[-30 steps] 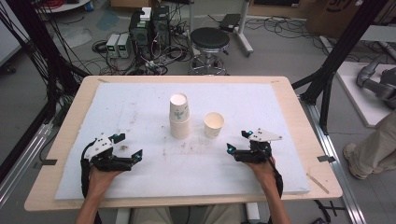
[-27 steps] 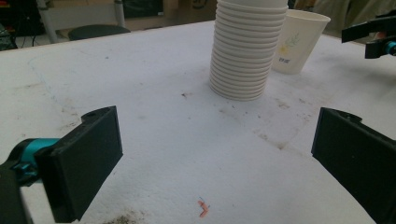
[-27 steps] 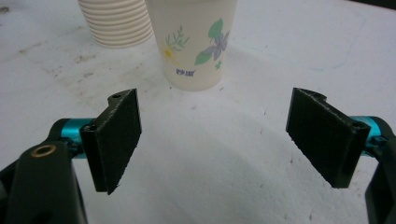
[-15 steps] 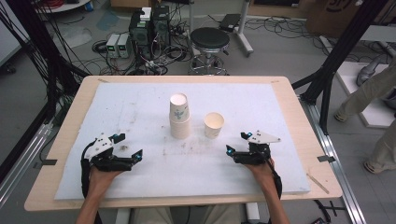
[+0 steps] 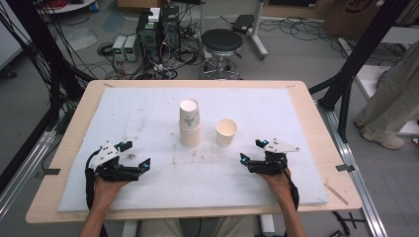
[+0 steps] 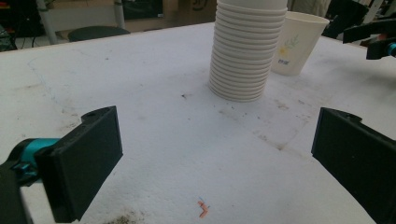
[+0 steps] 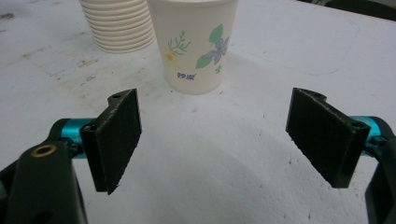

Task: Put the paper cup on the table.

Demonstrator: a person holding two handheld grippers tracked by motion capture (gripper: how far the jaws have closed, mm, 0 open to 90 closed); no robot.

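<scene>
A tall stack of white paper cups [image 5: 190,123] stands mid-table on the white mat. A single flowered paper cup [image 5: 226,132] stands upright just to its right. My left gripper [image 5: 136,155] rests open near the front left, with nothing between its jaws. My right gripper [image 5: 252,151] rests open near the front right, a short way in front of the single cup. In the left gripper view the stack [image 6: 245,51] and the single cup [image 6: 296,44] lie ahead of the open left gripper [image 6: 217,154]. In the right gripper view the single cup [image 7: 198,44] stands just beyond the open right gripper [image 7: 215,140], with the stack [image 7: 119,23] behind it to the left.
A white foam mat [image 5: 148,113] covers most of the wooden table [image 5: 64,143]. Beyond the far edge are a black stool [image 5: 222,42] and electronics on the floor. A person [image 5: 395,103] stands off the right side by a black frame post [image 5: 346,89].
The person off the table's right side has shifted position. Both grippers and both cup items have stayed where they were.
</scene>
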